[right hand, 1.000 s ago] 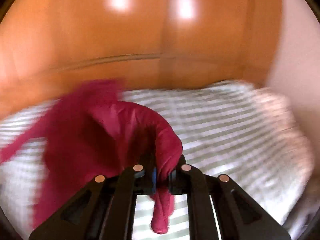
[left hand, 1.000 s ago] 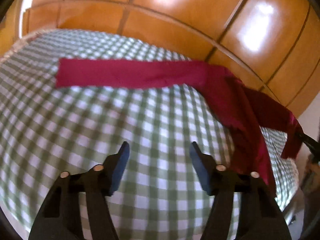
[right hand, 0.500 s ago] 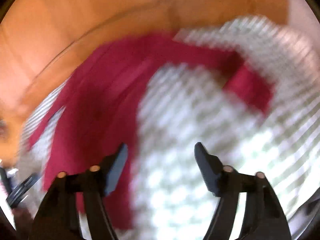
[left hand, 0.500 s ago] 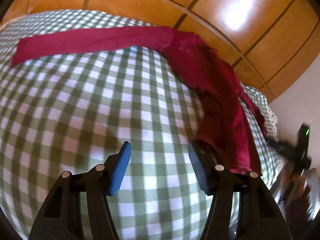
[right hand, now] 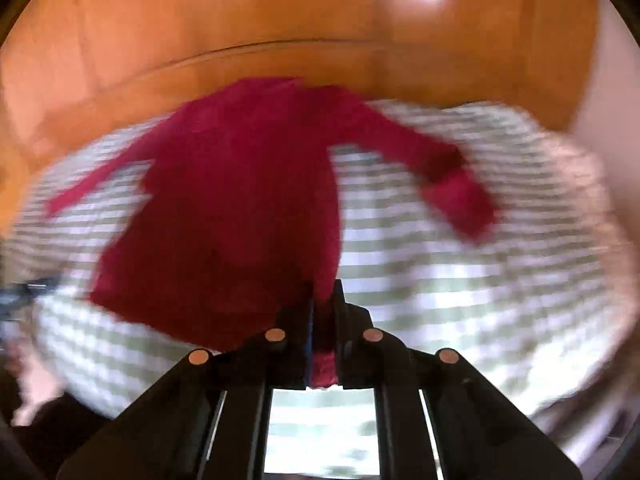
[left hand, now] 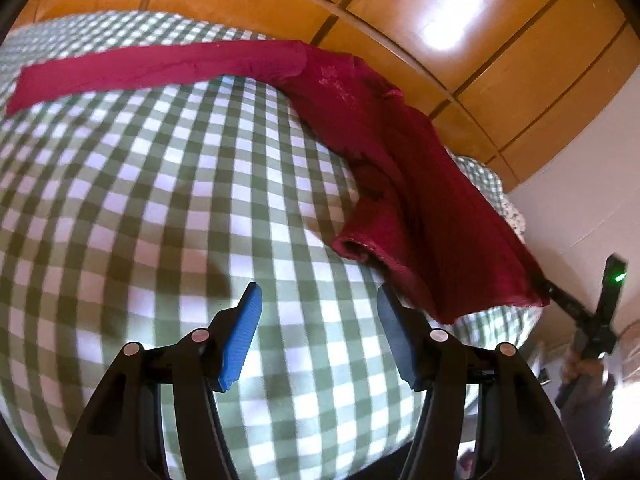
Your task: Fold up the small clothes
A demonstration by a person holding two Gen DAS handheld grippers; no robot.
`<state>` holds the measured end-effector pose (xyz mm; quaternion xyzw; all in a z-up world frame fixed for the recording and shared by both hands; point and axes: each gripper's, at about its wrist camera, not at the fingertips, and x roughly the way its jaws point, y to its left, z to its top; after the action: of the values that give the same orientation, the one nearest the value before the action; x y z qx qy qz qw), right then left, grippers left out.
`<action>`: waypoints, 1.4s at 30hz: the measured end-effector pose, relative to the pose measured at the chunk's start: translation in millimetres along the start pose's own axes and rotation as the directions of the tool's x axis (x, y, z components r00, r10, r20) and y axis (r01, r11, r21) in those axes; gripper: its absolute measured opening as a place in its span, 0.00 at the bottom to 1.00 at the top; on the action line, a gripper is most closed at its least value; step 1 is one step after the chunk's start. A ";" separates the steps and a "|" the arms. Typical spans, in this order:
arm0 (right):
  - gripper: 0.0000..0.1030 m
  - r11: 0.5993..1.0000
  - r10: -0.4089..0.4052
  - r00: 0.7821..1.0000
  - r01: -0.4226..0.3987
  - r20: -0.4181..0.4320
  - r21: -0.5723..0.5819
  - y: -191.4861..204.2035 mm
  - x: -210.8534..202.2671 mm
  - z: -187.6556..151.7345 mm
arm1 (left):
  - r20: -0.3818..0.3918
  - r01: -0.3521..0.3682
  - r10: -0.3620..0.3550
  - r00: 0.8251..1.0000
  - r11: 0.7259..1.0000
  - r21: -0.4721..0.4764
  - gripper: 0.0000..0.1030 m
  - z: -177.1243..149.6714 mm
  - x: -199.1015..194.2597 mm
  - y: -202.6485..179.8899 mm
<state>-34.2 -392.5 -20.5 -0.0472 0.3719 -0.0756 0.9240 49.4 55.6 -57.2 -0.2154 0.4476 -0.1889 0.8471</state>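
Observation:
A dark red long-sleeved top lies on the green-and-white checked bed cover, one sleeve stretched far left along the back. My left gripper is open and empty, low over the cover just left of the top's near hem. In the blurred right wrist view the top lies spread with both sleeves out. My right gripper is shut on the top's near hem corner. That gripper also shows at the right edge of the left wrist view, at the top's corner.
A glossy orange wooden headboard runs along the back of the bed. A pale wall stands at the right. The bed's right edge drops off near the right gripper.
My right gripper opened about half a second ago and is now shut again on the top's hem corner. The left gripper stayed open and moved closer to the hem. The top now lies flatter.

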 end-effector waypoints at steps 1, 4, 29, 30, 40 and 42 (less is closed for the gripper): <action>0.06 0.997 -0.070 0.997 0.071 -0.017 0.033 -22.5 7.9 -4.5 | -0.009 0.015 -0.016 1.000 1.000 -0.013 0.57 -0.3 2.4 -1.0; 0.06 0.985 -0.123 0.990 0.131 -0.074 0.115 -51.4 27.8 -16.6 | -0.023 0.060 -0.061 0.998 0.998 -0.029 0.57 0.5 8.5 -10.4; 0.06 0.960 0.238 0.971 -0.240 0.029 0.142 -42.4 -35.7 -23.7 | 0.003 0.066 -0.067 0.998 0.984 0.165 0.08 -24.0 -90.2 -45.3; 0.06 0.965 0.233 0.972 -0.228 -0.023 0.132 -37.6 -29.4 -39.2 | -0.024 0.053 -0.050 0.998 0.986 0.156 0.08 -39.5 -91.2 -39.5; 0.08 0.988 0.130 0.971 -0.110 -0.201 0.109 -37.4 -4.8 -83.5 | -0.137 -0.063 0.063 0.988 0.998 0.006 0.37 -74.6 -73.7 18.2; 0.27 0.995 0.060 0.980 -0.043 -0.191 0.092 -41.2 -9.6 -76.9 | -0.081 -0.072 0.069 0.994 0.996 -0.043 0.50 -62.0 -83.2 29.3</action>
<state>-98.8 -433.7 -63.3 0.0103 0.4576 -0.0722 0.8862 -42.9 110.6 -47.9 -0.2112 0.4923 -0.1571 0.8297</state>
